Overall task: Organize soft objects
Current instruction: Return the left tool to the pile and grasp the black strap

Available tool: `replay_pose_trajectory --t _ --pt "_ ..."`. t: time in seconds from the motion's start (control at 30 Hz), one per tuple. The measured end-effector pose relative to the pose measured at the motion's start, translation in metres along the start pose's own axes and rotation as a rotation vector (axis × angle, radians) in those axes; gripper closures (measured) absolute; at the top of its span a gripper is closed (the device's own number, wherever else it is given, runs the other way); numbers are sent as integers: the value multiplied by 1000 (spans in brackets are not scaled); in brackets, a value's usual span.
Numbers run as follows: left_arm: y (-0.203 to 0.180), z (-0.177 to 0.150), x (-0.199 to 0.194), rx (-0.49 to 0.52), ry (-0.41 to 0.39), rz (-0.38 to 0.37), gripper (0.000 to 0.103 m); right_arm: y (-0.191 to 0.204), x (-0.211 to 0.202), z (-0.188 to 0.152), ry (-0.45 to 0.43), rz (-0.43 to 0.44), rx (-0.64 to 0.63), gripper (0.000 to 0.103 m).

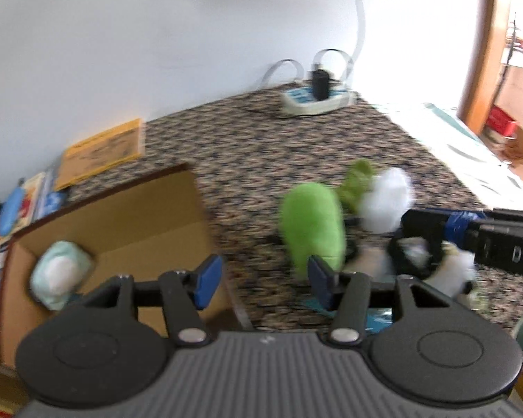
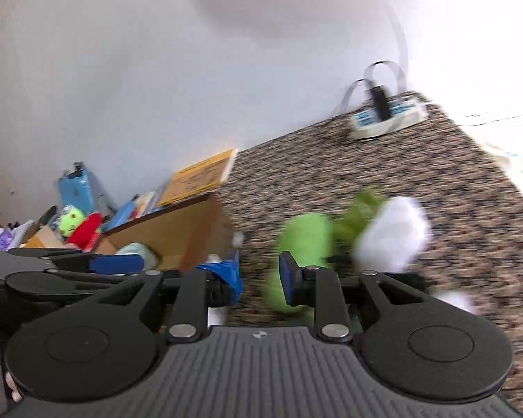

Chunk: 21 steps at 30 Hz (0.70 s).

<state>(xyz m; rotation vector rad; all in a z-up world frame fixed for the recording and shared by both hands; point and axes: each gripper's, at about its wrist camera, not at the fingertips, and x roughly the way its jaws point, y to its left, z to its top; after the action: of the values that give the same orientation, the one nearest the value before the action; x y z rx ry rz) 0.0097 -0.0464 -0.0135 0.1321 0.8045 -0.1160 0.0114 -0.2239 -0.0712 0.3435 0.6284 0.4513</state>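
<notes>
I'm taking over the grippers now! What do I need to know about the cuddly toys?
Left gripper: jaws open, empty.
Right gripper: jaws slightly apart, empty.
Done: one pale mint toy lies in the cardboard box.
Left to do: the green plush, the white fluffy toy and a blurred black-and-white toy lie on the carpet, outside the box. The green plush is probably the easiest next grab.
</notes>
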Motion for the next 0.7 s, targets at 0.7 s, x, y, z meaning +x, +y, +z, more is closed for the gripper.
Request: replay_pose_trajectory --t 0.7 --pt "-77 -8 67 -47 122 -451 42 -119 -11 0 130 -59 201 93"
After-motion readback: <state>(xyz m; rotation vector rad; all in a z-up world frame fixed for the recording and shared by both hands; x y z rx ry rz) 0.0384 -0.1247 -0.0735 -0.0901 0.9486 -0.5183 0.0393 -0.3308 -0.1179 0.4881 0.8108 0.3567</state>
